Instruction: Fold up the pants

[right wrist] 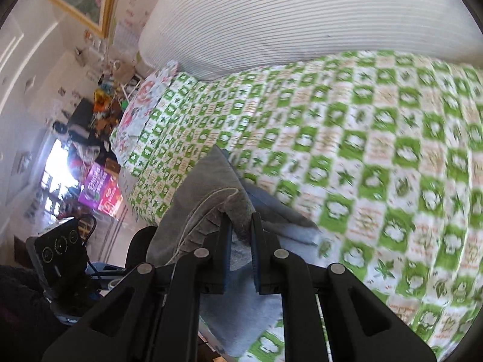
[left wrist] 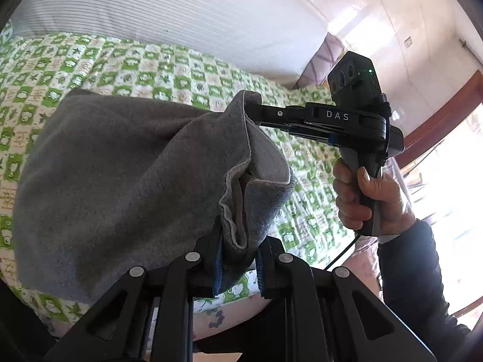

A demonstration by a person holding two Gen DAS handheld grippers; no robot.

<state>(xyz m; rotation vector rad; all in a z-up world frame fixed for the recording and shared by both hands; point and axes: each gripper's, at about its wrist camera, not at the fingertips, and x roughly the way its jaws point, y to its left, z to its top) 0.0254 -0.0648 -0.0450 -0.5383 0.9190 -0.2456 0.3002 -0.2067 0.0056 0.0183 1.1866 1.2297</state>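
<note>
Left tool clamps the grey pants hem; your right tool pinches the other corner (both lifted over the bed). Mid-fold, I'd say. Next: carry both edges across evenly, lay flat w/o bunching.

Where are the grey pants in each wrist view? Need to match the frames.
Left wrist: grey pants fill the left and centre, hem clamped in the left claw and in the right claw.
Right wrist: pants sit centre-low, bunched in the right claw.
Shared landmark: green checked bedspread beneath them.
</note>
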